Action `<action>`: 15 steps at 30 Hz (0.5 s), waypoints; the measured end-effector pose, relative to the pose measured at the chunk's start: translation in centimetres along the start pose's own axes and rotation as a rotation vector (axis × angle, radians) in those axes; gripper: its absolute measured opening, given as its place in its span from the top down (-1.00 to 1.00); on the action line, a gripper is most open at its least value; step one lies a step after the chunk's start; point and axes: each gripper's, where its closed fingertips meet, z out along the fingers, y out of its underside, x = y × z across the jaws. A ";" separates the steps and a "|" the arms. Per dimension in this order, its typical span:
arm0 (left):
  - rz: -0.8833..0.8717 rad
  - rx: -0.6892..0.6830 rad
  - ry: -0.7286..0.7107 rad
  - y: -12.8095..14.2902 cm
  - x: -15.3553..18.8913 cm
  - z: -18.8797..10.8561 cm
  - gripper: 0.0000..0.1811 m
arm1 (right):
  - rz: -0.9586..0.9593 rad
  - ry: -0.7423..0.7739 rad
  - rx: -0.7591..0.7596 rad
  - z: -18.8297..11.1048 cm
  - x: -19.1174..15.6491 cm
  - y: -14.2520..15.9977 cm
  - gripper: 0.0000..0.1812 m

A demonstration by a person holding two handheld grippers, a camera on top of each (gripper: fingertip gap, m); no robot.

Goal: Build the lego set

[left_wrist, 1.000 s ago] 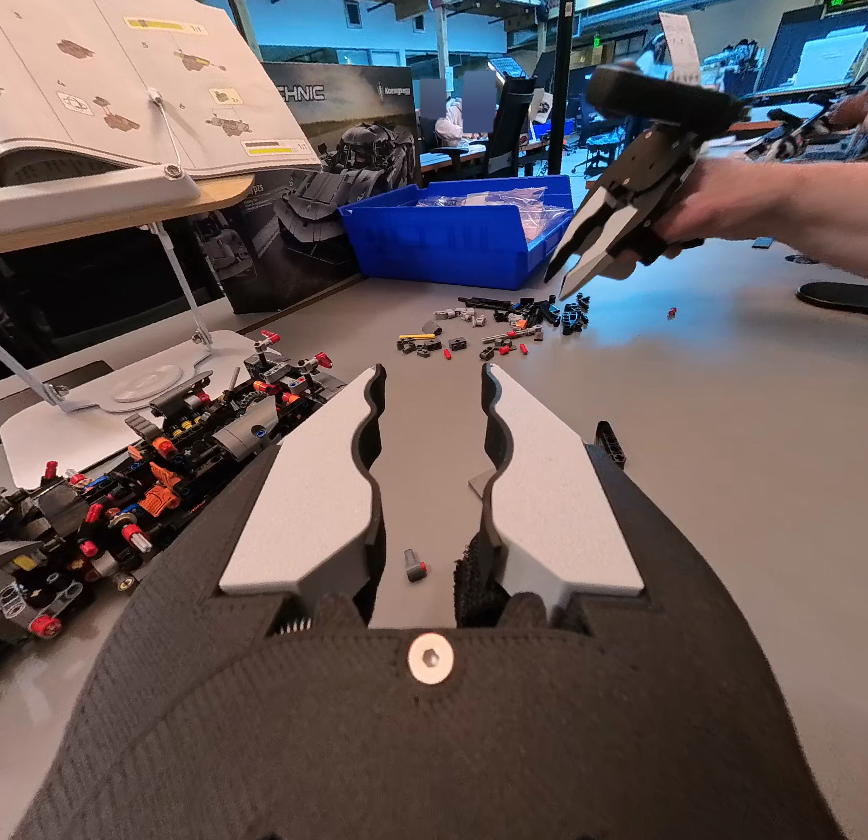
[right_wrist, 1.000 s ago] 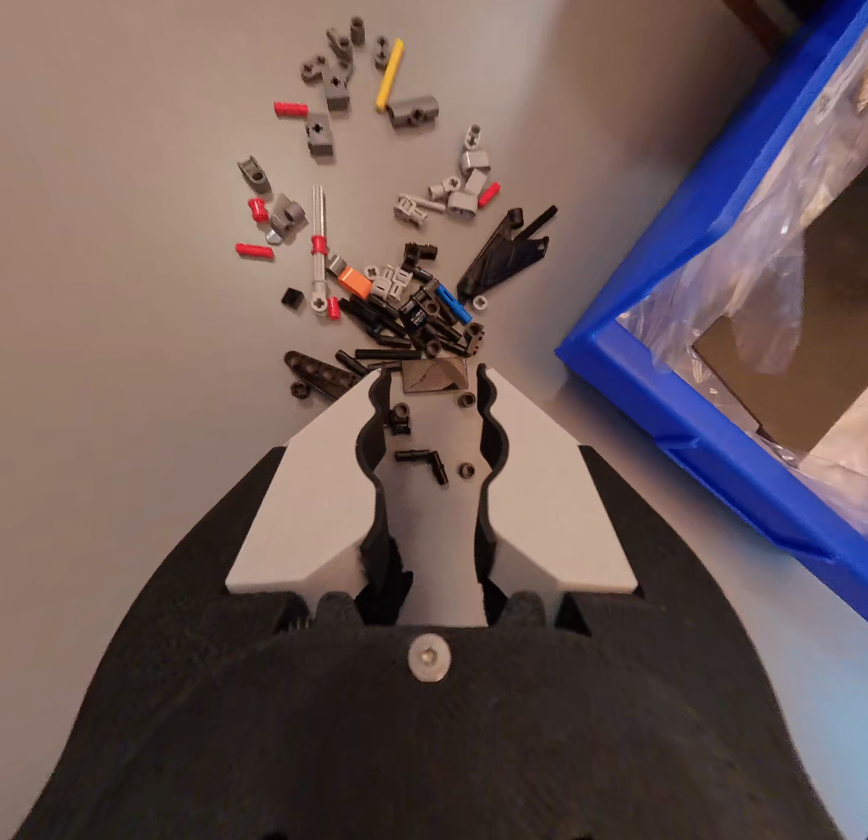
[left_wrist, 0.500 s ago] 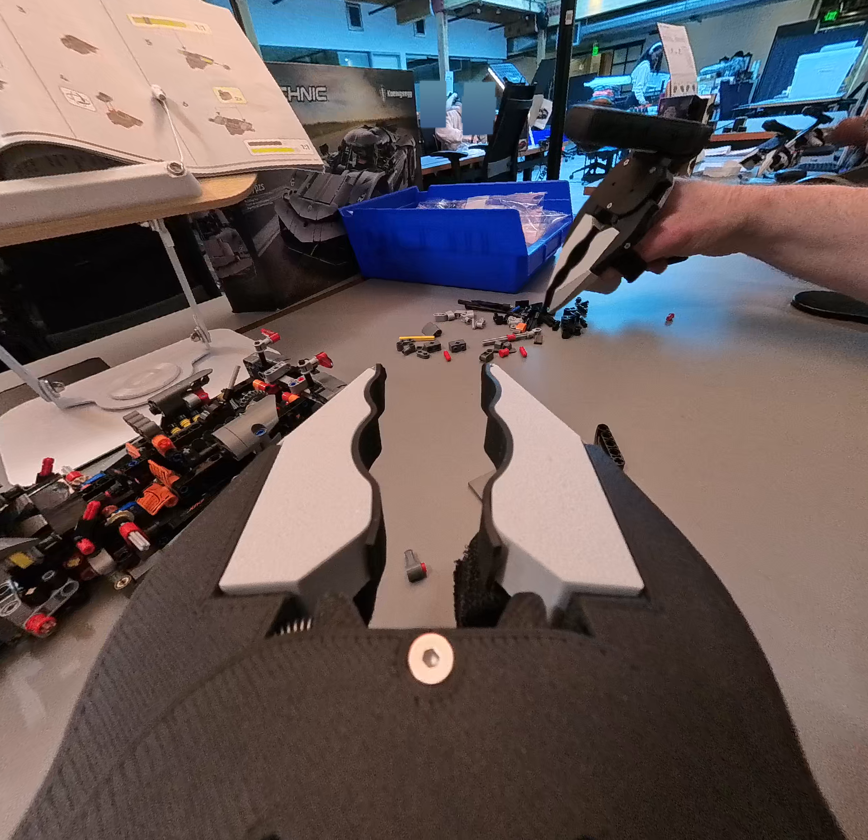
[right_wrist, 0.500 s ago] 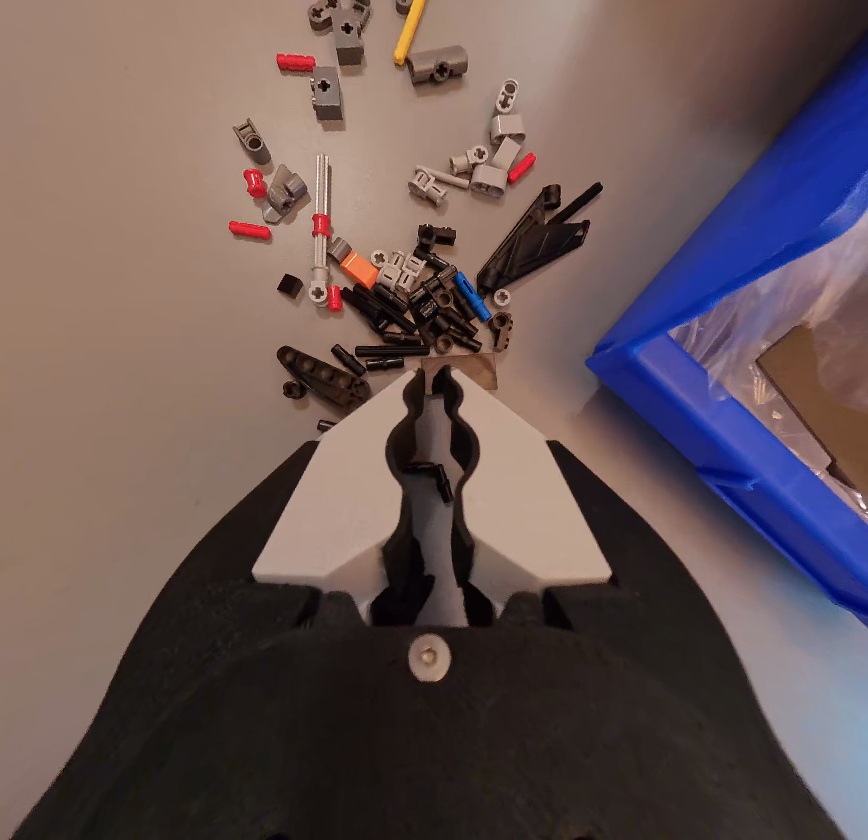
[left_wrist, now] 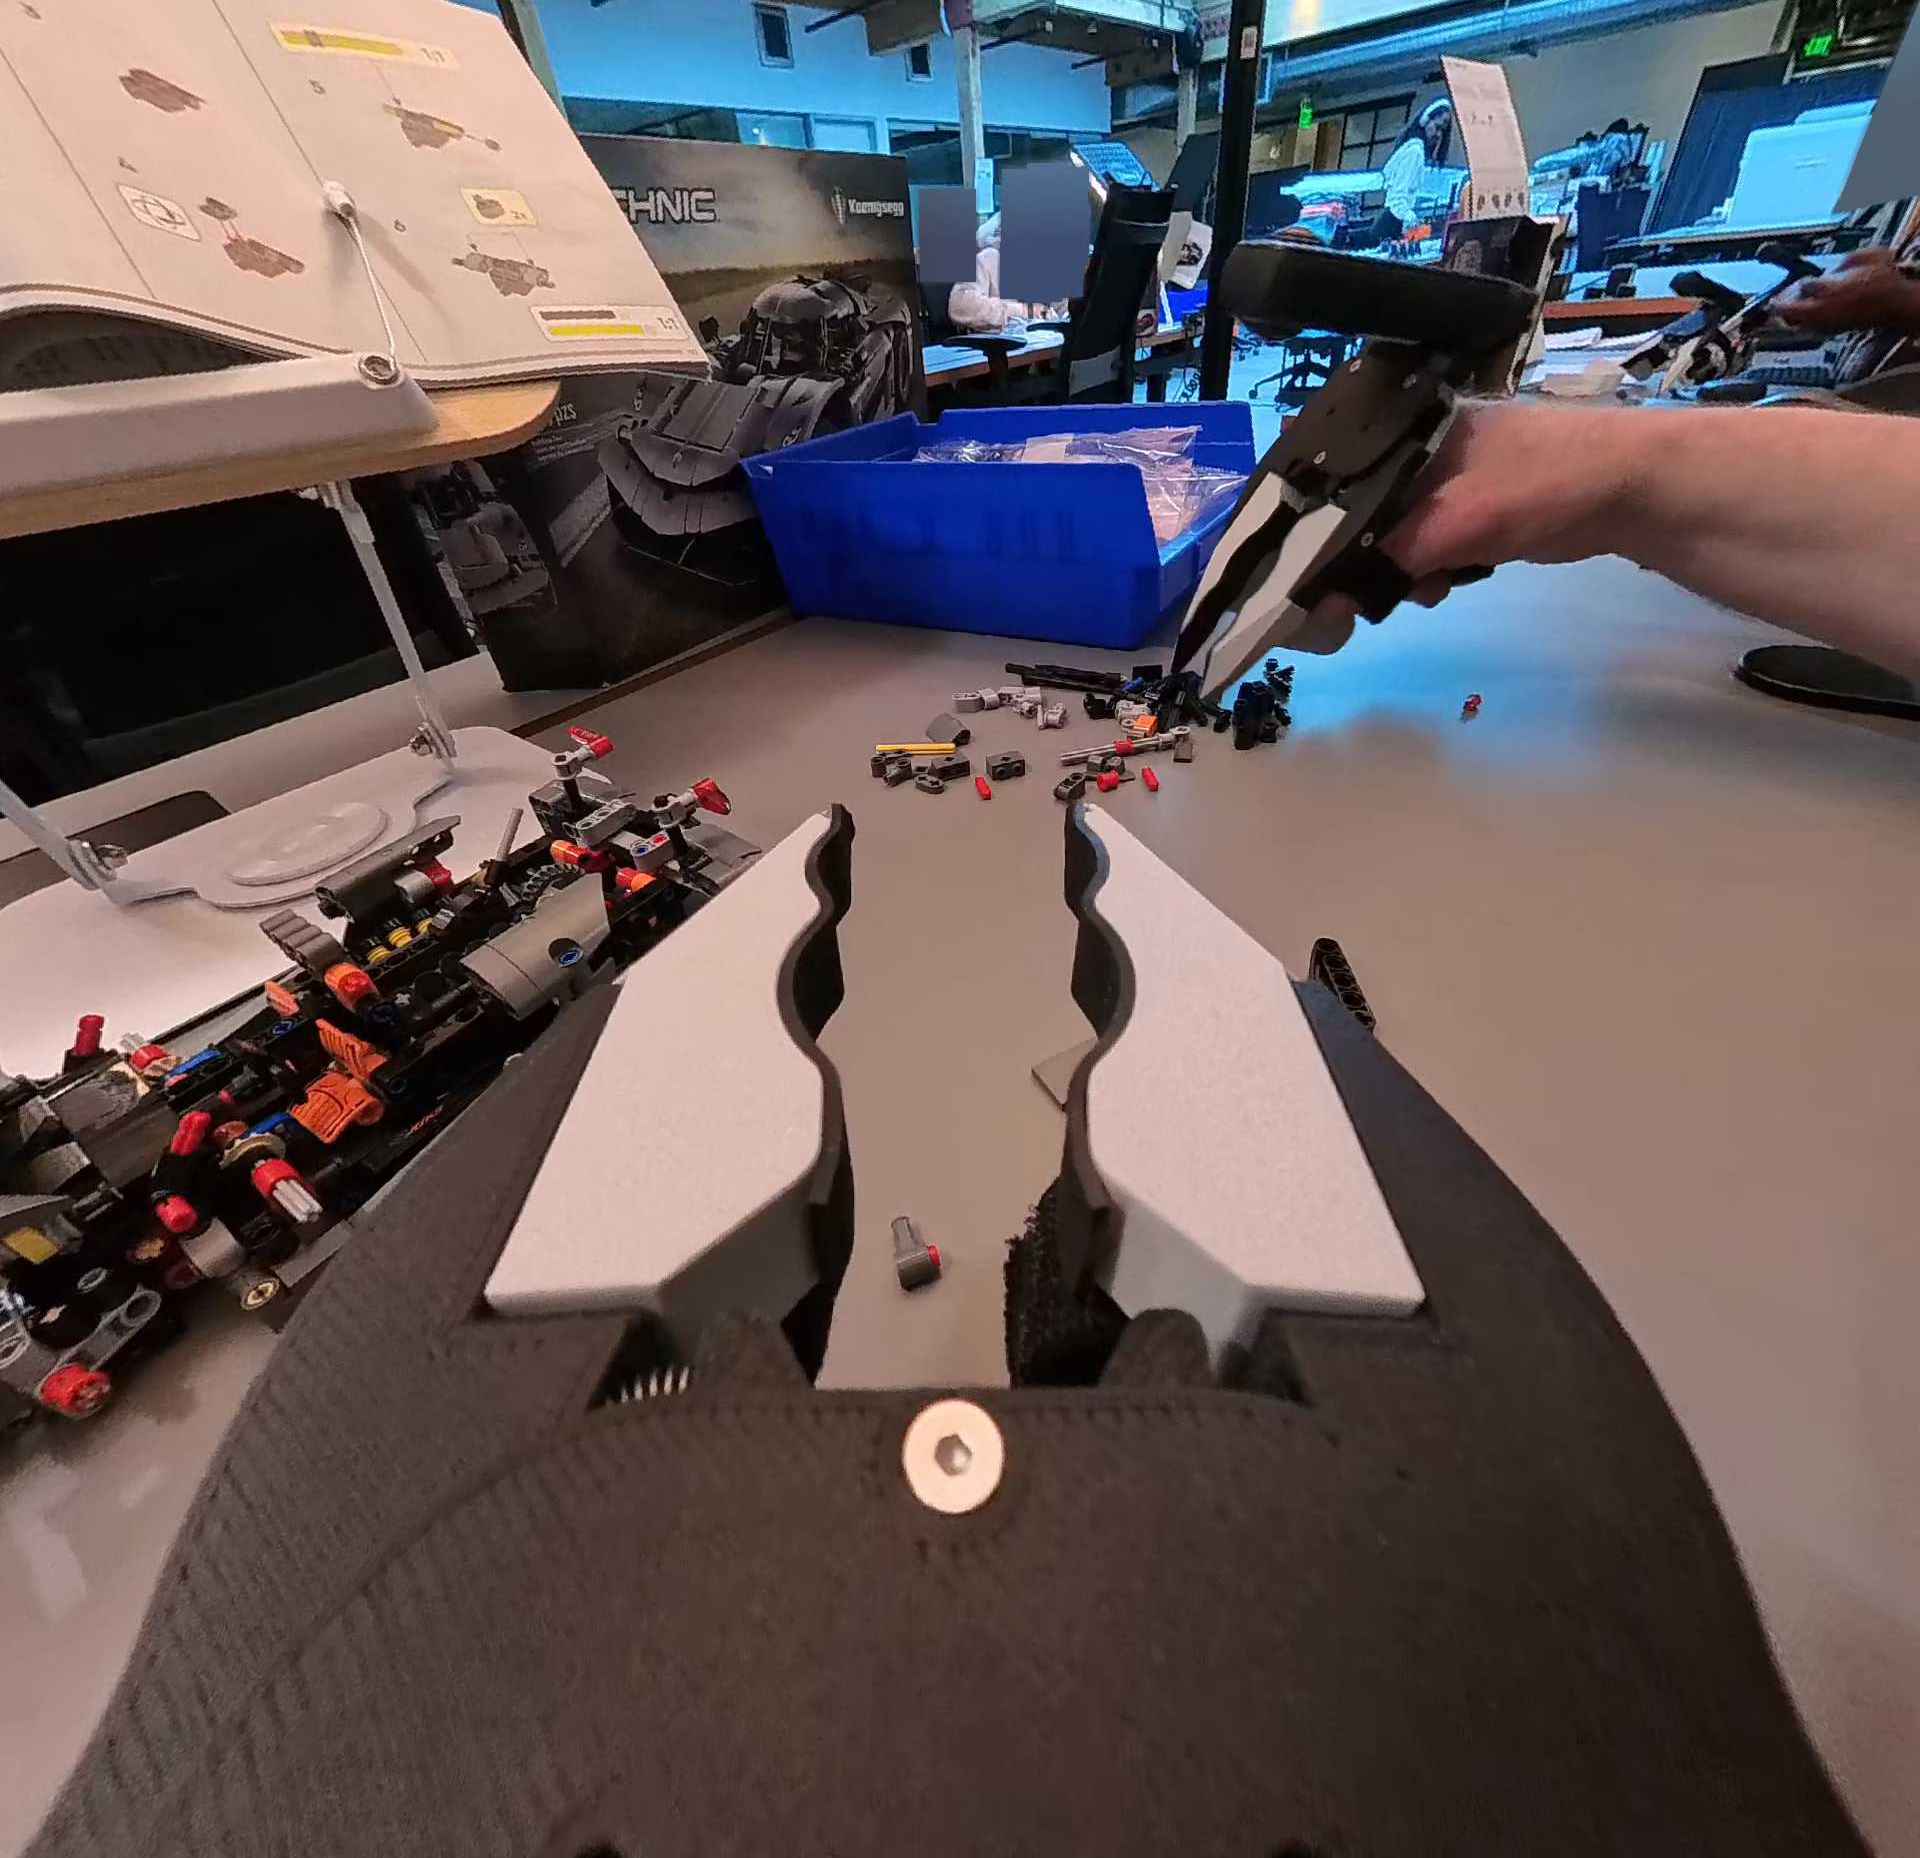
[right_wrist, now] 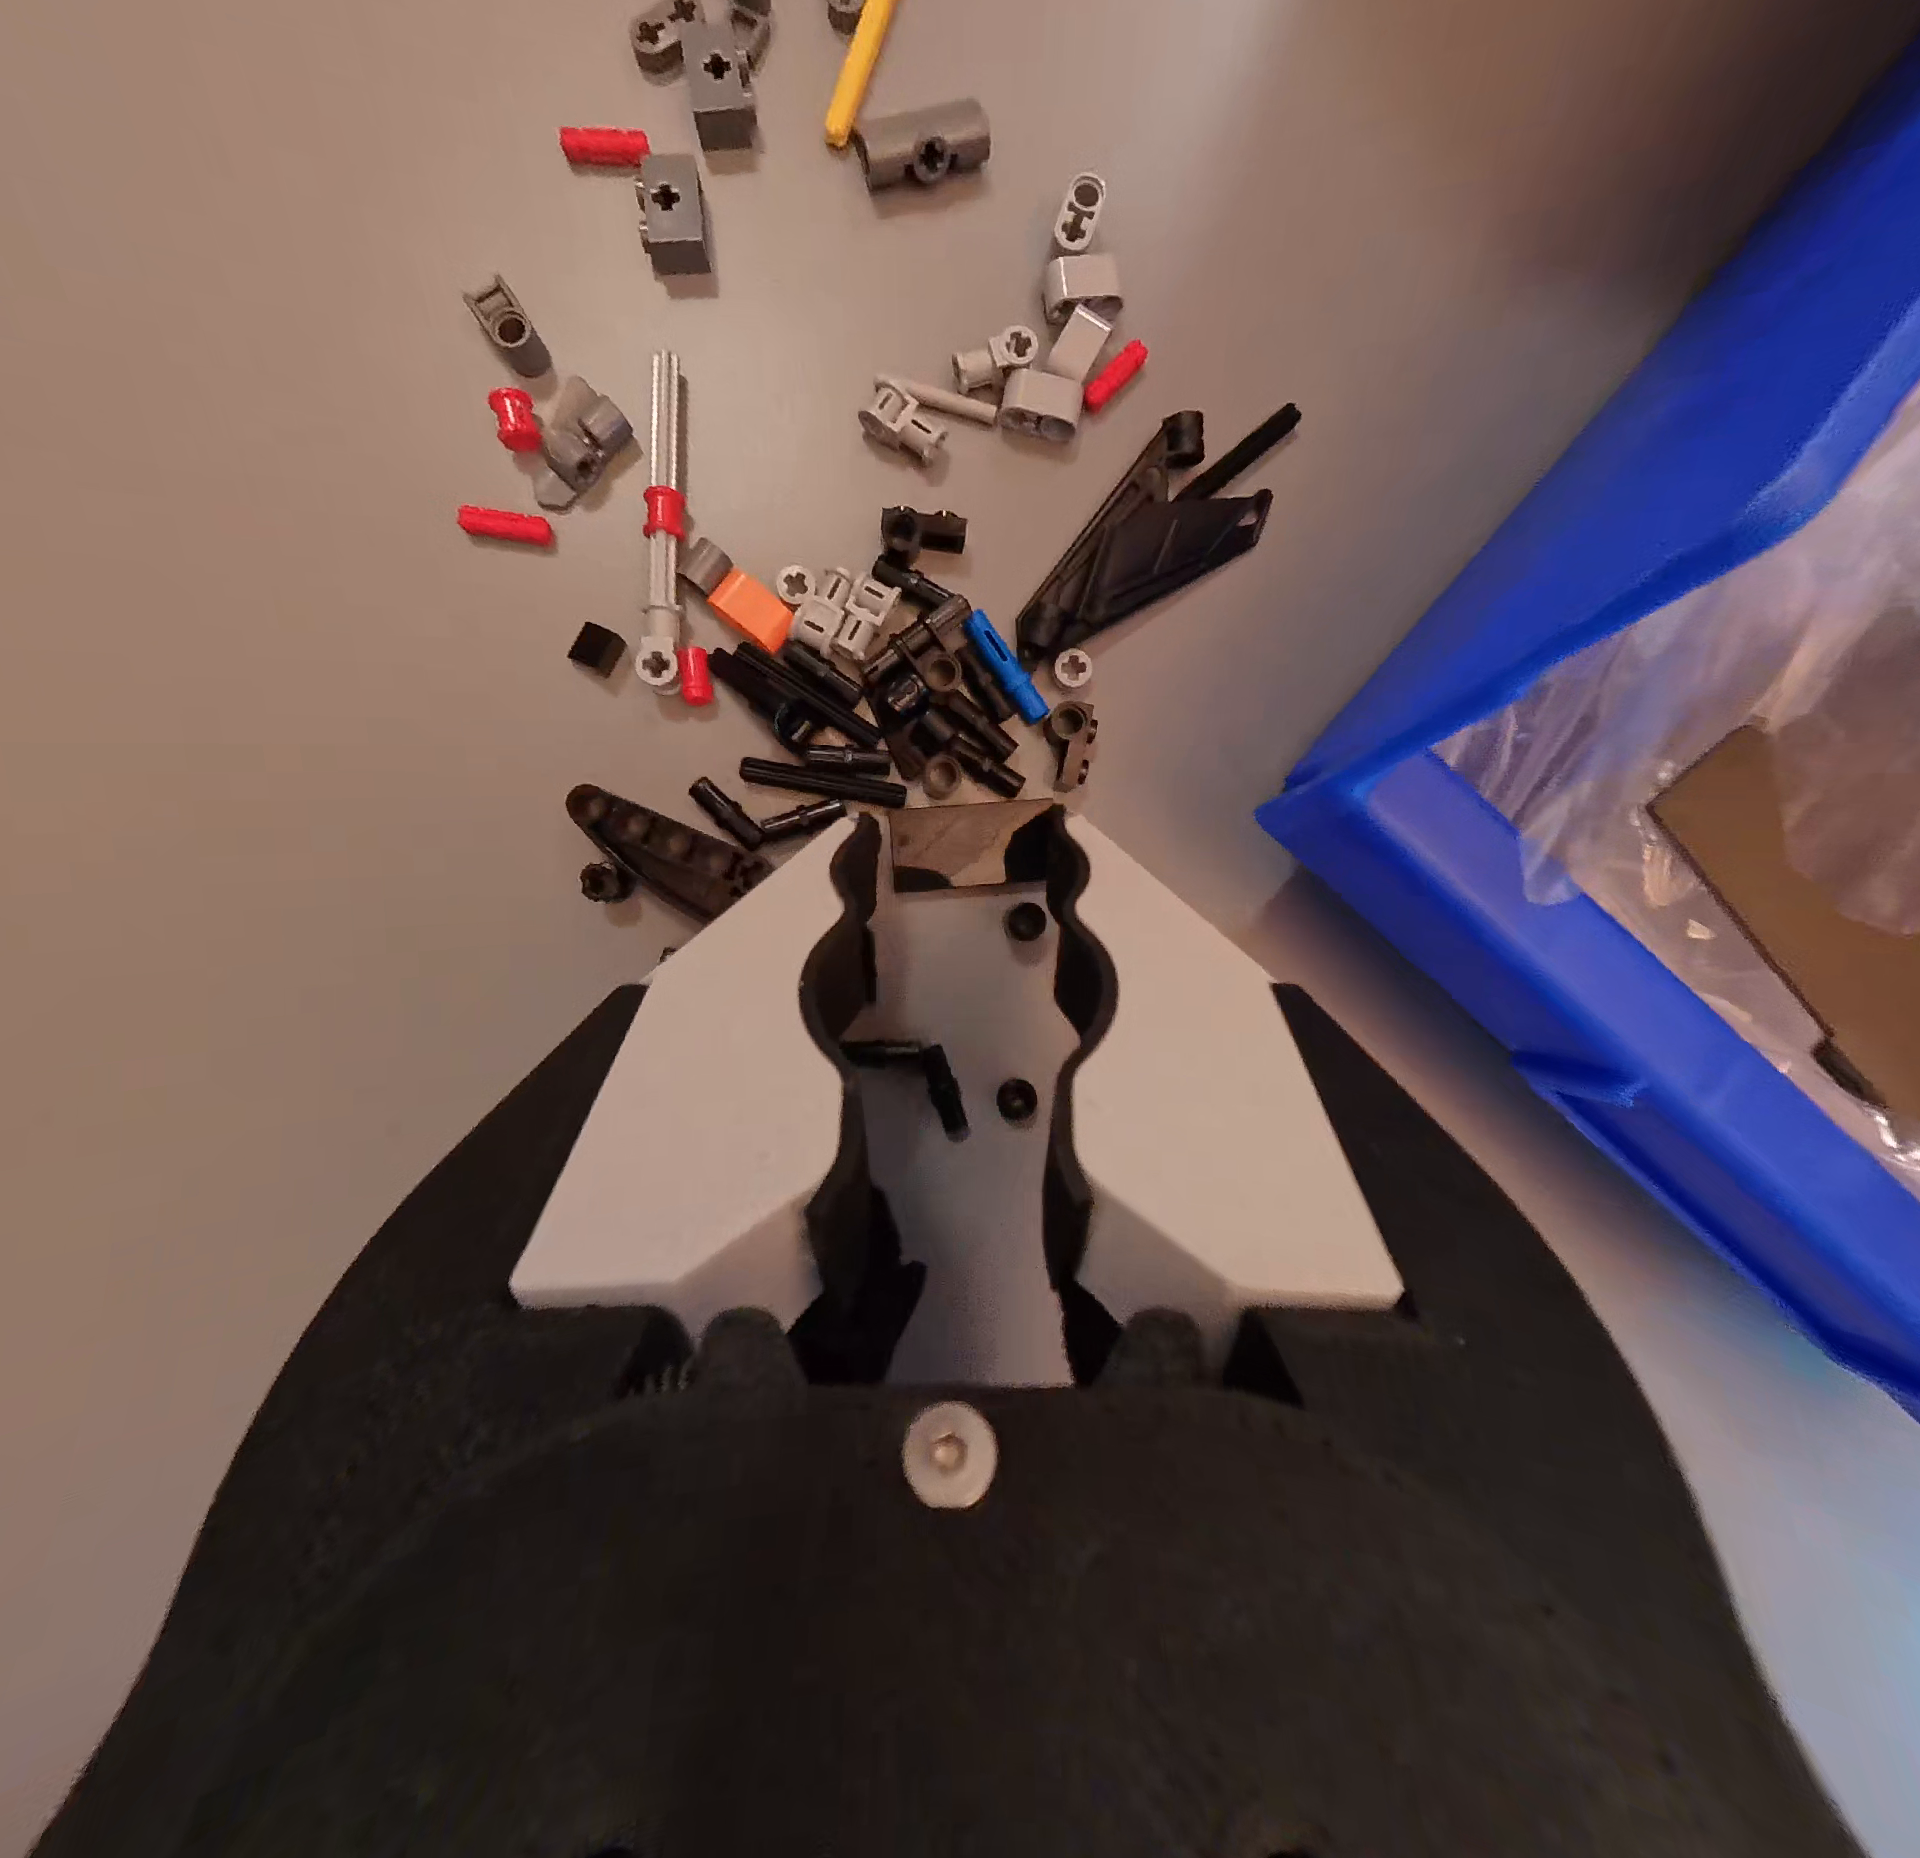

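Pieces are lying scattered on the grey tabletop [right_wrist: 260, 458] ahead of us: grey connectors, red pins, a yellow axle [right_wrist: 867, 42], a blue pin [right_wrist: 1004, 663], an orange piece [right_wrist: 750, 609] and a heap of black pins [right_wrist: 914, 707]. We are holding the right gripper [right_wrist: 961, 821] at the near edge of that heap, its fingers [right_wrist: 727, 1060] closing on a dark flat panel piece [right_wrist: 961, 840] at the tips, touching both of its sides. A black panel [right_wrist: 1143, 551] and the blue bin [right_wrist: 1621, 873] of plastic bags are crowding the right side. We are keeping the left gripper [left_wrist: 961, 821] low over the tabletop, its fingers [left_wrist: 707, 1081] released and apart, a small grey and red pin [left_wrist: 916, 1255] lying between them. The half-built car model [left_wrist: 343, 1008] is sitting just to the left, below the instruction booklet [left_wrist: 312, 146] on its stand.
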 end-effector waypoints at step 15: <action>0.005 -0.001 0.006 0.0 0.1 0.0 0.56 | 0.016 -0.029 -0.006 -0.2 0.6 0.4 0.55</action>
